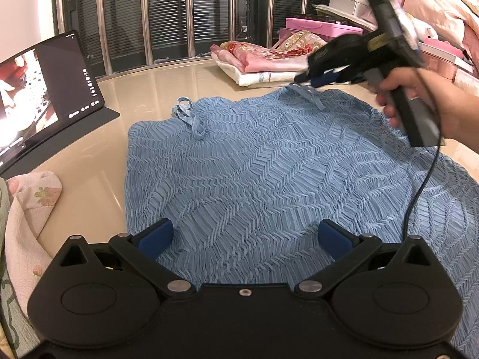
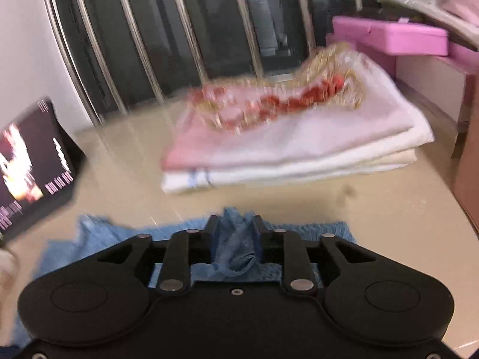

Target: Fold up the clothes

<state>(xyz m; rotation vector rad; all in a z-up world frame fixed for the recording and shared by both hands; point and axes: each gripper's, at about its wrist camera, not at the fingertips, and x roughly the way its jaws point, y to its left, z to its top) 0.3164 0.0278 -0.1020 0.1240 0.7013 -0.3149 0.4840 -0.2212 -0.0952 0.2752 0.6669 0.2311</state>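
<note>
Right wrist view: my right gripper (image 2: 236, 227) pinches a bunched fold of the blue pleated fabric garment (image 2: 236, 257); my left gripper (image 1: 244, 236) hangs spread above it.

Pleated blue garment (image 1: 269, 173) flat on table

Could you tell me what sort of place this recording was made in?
Probably a room in a home, used for sorting laundry. A pleated blue garment lies spread on a glossy beige surface, a stack of folded pink and white clothes sits behind it, and pink storage boxes stand near a barred, shuttered window.
</note>
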